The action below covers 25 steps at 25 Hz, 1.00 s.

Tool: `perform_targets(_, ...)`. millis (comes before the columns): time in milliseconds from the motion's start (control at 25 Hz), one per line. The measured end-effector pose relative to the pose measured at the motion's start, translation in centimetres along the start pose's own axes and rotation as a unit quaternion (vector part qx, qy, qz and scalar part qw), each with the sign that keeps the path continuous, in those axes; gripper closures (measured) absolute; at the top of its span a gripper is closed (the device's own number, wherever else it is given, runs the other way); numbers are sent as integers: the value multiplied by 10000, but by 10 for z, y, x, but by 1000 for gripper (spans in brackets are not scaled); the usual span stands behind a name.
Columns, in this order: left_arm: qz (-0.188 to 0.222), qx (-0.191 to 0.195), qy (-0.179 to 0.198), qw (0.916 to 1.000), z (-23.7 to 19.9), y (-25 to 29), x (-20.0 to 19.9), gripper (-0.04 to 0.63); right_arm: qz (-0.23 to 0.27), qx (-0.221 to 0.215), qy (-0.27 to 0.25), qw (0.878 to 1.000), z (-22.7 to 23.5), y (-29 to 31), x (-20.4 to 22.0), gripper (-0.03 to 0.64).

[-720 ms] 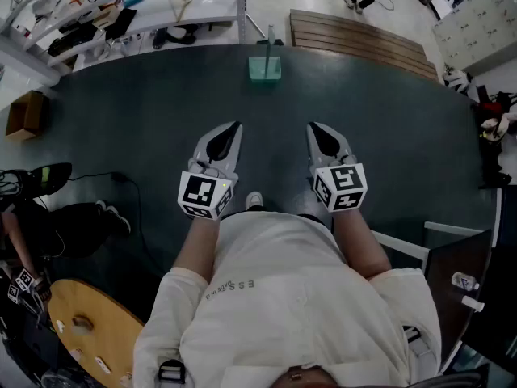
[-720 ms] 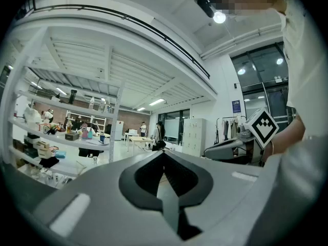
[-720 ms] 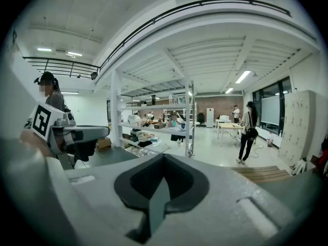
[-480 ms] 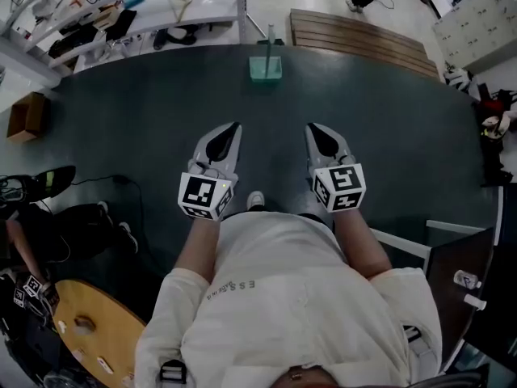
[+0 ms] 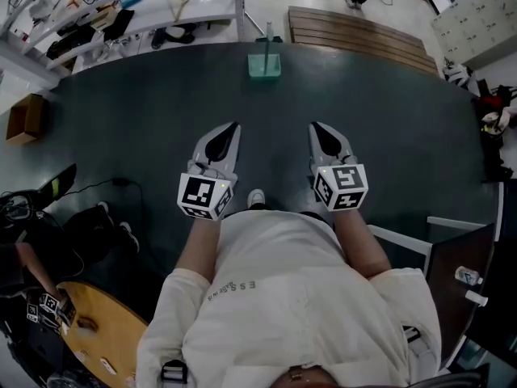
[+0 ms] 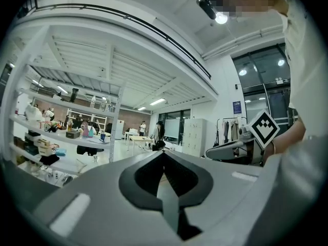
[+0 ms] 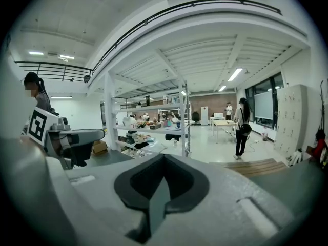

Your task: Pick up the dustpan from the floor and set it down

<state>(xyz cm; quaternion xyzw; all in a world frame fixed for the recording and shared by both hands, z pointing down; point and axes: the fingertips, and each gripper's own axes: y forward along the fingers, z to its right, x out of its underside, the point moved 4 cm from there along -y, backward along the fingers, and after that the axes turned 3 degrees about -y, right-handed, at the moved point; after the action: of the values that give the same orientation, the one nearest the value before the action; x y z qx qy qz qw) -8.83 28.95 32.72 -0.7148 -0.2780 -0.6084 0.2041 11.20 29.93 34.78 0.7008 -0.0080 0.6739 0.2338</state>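
The dustpan (image 5: 265, 66) is pale green and see-through. It stands on the dark floor mat (image 5: 145, 120) far ahead of me, its handle (image 5: 269, 32) pointing up. Both grippers are held side by side at waist height, well short of it. My left gripper (image 5: 235, 125) is shut and empty; in the left gripper view its jaws (image 6: 164, 154) meet along a seam. My right gripper (image 5: 314, 125) is shut too, with nothing between the jaws (image 7: 162, 159). Each gripper view shows the other gripper off to the side.
A white shelf rack (image 5: 145, 6) stands at the back left and a slatted wooden bench (image 5: 355, 35) at the back right. A cardboard box (image 5: 24, 115) sits left. A round wooden table (image 5: 89, 330) and a crouching person (image 5: 40, 233) are lower left.
Both grippers stay where they were, still shut. The person at the lower left has shifted a little further down the picture.
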Motion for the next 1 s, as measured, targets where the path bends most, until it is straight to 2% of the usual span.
perform_targets(480,231,-6,-199,9995,-26,9,-5,580,-143,290,-44,9995,2,20,4,626)
perform_targets(760,-13,30,-383,9993,-39,37,9,580,-265,445,52,9986,29,46,-2,626)
perform_targets(1000,-168,-267,-408,9987,-81,74,16,580,-430,367,243,9981,56,107,1,626)
